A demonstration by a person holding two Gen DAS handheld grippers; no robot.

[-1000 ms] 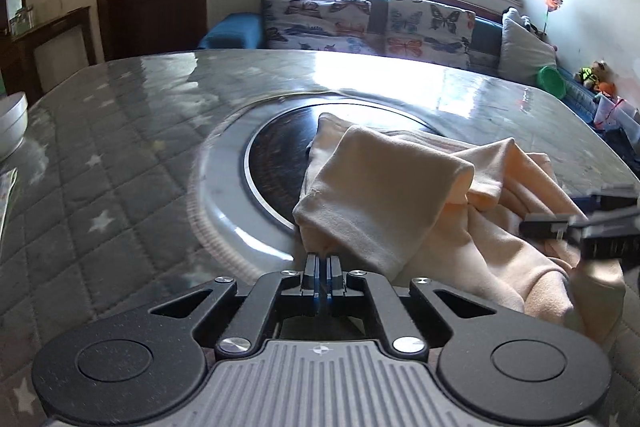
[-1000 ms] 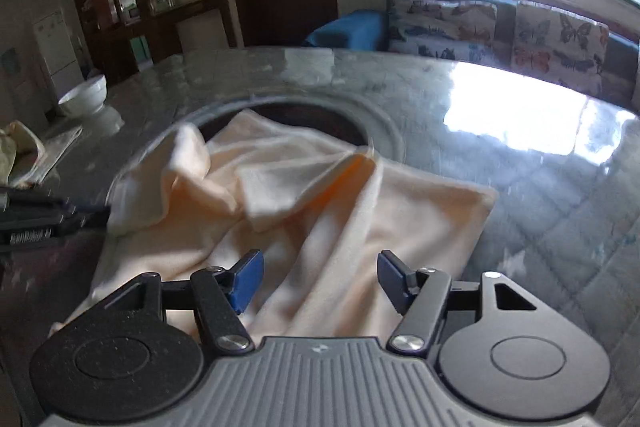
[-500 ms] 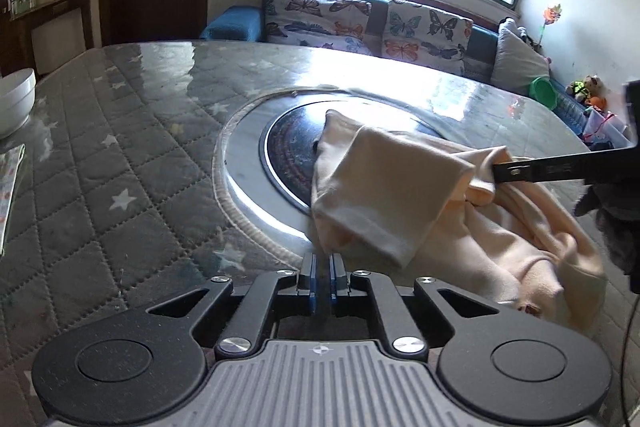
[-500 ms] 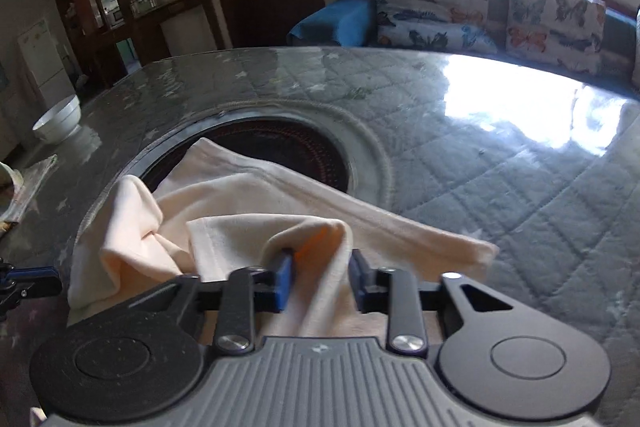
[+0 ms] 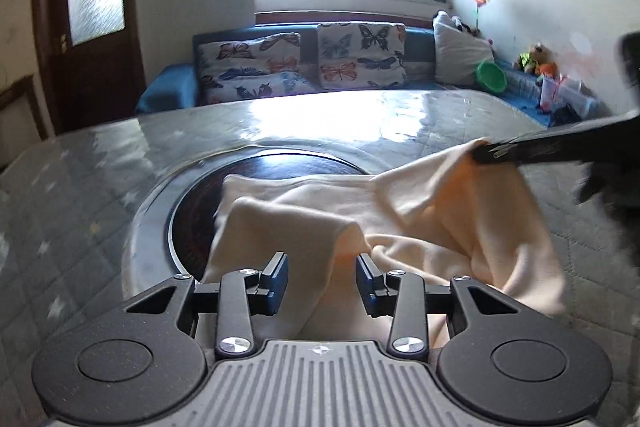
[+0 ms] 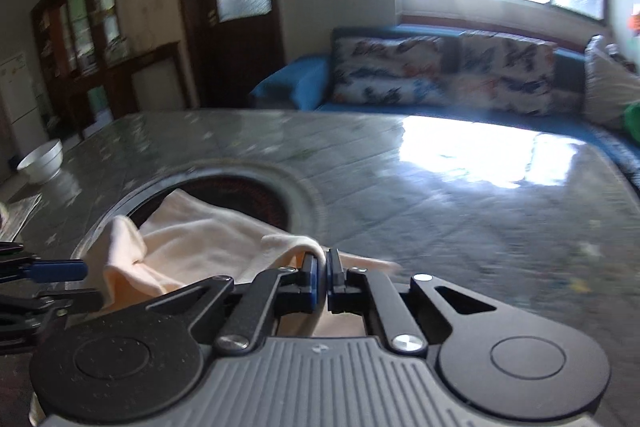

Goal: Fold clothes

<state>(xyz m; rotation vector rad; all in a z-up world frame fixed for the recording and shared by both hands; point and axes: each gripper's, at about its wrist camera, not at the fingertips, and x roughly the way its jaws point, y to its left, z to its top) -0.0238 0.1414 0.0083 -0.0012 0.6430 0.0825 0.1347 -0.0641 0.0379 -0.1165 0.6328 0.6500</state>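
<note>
Lying crumpled over the dark round inset of the quilted counter (image 5: 80,187), the cream garment (image 5: 304,227) is soft, creased and peach-tinted in its folds. The right tongs (image 6: 323,277), having just closed, are pinching a raised fold at its 3 o'clock edge. The left tongs (image 5: 322,281) have just been opening; spread, with cloth between their pads, unpinched.

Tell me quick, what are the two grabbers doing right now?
Left gripper: open, jaws just been opening, cream garment lying between them, not pinched.
Right gripper: shut on a fold of the cream garment, lifting it.
</note>
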